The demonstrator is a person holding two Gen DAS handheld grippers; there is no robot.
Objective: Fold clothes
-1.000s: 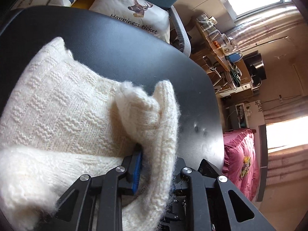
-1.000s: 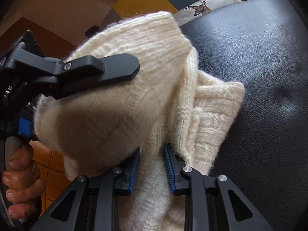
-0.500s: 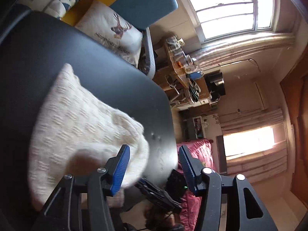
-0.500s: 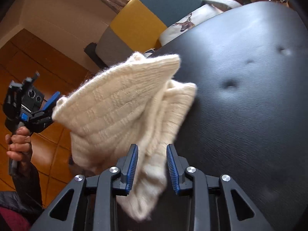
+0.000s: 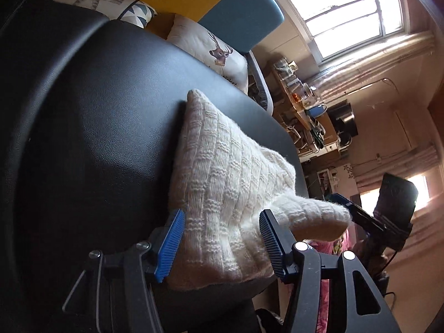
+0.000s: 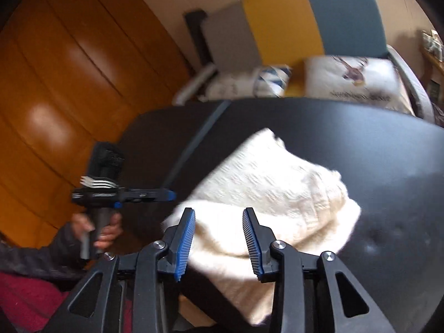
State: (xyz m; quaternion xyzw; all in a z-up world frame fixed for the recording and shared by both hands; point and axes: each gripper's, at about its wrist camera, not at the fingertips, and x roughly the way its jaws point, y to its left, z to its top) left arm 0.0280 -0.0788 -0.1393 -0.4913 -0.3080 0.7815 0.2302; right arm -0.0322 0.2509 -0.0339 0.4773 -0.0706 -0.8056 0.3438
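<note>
We see a cream knitted sweater (image 5: 222,183) lying folded on a black padded surface (image 5: 97,138), near the edge closest to the person.

**Left gripper.** In the left wrist view, the left gripper (image 5: 220,238) has its jaws apart and still opening. The sweater lies in line with the gap between the blue ribbed pads (image 5: 170,245), but neither pad presses on the knit. In the right wrist view the same gripper (image 6: 166,194) shows from the side, off the left edge of the surface, held by a hand (image 6: 106,230) with a dark sleeve (image 6: 41,252). From this angle we cannot tell the jaw gap.

**Right gripper.** In the right wrist view, the right gripper (image 6: 219,238) has a moderate gap and its jaws are opening. The sweater (image 6: 277,194) appears beyond and below the pads; the frame is blurred, and we see no pad pressing on the cloth. In the left wrist view, the right gripper (image 5: 349,208) appears at the right, just beyond a sweater corner that overhangs the table edge. Whether it touches that corner we cannot tell.

**View differences.**
- Only the left wrist view shows a window (image 5: 347,14), a cluttered shelf (image 5: 299,102) and pink bedding (image 5: 333,247).
- Only the right wrist view shows an orange wooden panel wall (image 6: 69,83) and a grey sofa section (image 6: 233,38).
- Both views show the deer-print cushion (image 5: 213,52), the yellow and teal sofa back (image 6: 313,19) and a triangle-pattern cushion (image 5: 133,11).
</note>
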